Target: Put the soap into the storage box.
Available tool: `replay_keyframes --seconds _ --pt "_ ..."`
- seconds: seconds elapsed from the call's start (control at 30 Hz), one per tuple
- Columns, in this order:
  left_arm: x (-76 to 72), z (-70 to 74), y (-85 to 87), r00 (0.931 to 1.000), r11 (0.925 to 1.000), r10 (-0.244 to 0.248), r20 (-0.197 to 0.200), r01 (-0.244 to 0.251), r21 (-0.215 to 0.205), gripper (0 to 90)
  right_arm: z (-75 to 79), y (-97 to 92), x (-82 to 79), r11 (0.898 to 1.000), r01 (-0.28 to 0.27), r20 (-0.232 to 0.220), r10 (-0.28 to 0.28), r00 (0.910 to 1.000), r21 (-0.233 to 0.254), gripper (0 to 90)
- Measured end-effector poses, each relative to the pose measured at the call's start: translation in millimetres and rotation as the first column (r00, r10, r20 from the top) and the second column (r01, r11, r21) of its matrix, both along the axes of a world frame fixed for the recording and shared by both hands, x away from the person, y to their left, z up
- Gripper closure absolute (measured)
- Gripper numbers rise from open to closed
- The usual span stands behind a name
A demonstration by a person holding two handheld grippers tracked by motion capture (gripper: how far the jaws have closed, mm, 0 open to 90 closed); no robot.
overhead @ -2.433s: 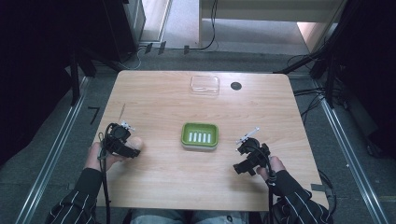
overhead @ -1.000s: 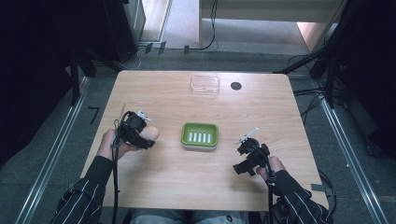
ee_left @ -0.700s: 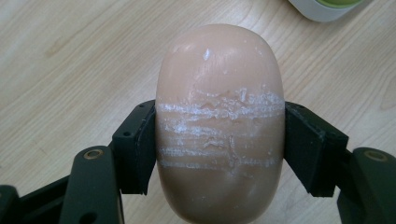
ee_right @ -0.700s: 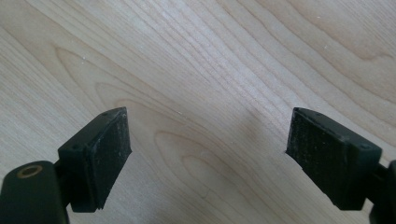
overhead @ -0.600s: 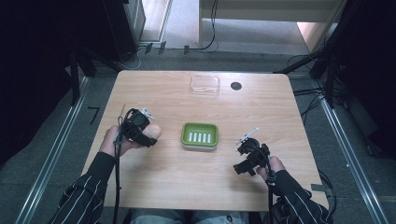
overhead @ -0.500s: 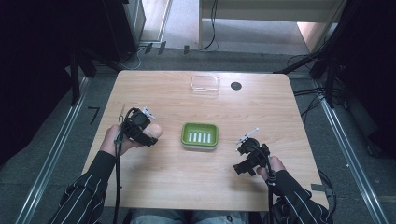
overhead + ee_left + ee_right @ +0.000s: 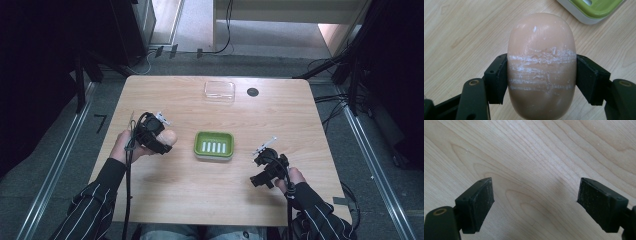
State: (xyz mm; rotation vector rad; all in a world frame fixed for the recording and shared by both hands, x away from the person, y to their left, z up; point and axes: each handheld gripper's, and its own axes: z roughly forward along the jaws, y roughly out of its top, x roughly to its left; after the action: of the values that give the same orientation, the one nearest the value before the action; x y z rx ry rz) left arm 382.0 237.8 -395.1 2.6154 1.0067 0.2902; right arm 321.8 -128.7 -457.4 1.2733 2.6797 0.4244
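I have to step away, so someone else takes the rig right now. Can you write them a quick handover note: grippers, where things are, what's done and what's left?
Left gripper: shut on the soap bar, jaws pressing its two long sides, held above the table just left of the green soap dish.
Right gripper: open, nothing between the jaws, over bare wood to the right of the dish.
Clear lid: lying at the far edge of the table, beside a round hole.
Done: soap picked up and brought near the dish.
Left, most likely: set the soap in the dish, which is still without it; possibly fit the lid after.
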Motion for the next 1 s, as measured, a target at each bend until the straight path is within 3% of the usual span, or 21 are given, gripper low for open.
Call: replay_keyframes --seconds 1.0 --pt "16.0 13.3 -27.3 0.9946 0.9946 -0.103 0.013 0.103 -0.006 33.6 -1.2 -3.9 -1.0 1.000 0.013 -0.007 -0.013 0.9999 0.000 14.1"
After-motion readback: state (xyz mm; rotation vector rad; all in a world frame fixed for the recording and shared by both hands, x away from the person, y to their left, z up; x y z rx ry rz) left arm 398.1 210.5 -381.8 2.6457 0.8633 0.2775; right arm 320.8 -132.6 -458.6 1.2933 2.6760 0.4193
